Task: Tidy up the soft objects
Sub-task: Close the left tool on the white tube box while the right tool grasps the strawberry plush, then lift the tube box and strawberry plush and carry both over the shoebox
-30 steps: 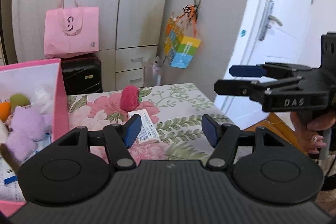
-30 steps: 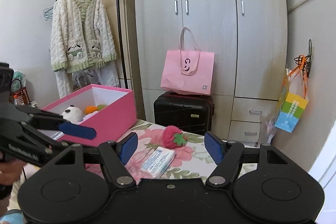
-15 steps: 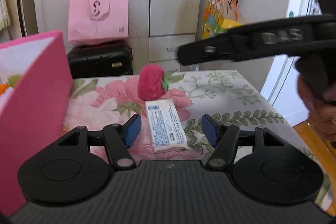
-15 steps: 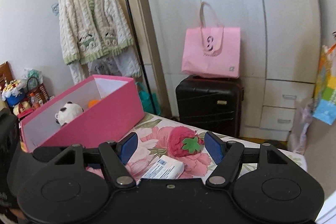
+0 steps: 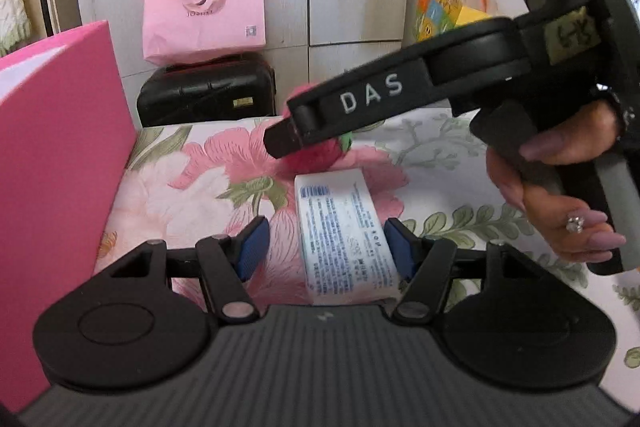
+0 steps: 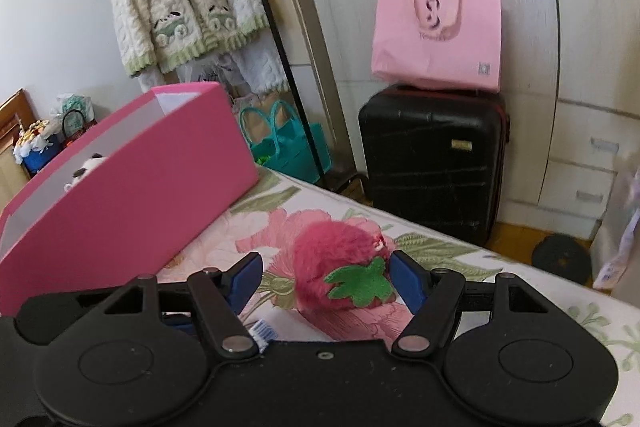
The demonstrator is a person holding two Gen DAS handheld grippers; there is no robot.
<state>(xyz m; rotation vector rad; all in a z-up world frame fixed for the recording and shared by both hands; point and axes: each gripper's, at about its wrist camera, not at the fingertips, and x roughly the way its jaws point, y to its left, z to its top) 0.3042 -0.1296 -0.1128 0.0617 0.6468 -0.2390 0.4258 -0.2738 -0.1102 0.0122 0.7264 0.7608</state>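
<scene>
On the floral table (image 5: 440, 155), near its far edge, a plush strawberry (image 6: 344, 267) lies on its side with its green leaf cap facing the right gripper (image 6: 326, 277), whose blue-padded fingers (image 6: 408, 281) stand wide apart on either side of it, the right pad just beside the cap and the left one clear of the fur. Nearer the front, a white tissue pack (image 5: 344, 239) lies lengthwise between the spread fingers of the left gripper (image 5: 324, 247), nothing gripped. A pink box (image 6: 132, 187) stands along the table's left edge, a panda toy (image 6: 86, 169) showing over its rim. Behind the table stand a black suitcase (image 6: 432, 159) and a pink bag (image 6: 436, 31).
</scene>
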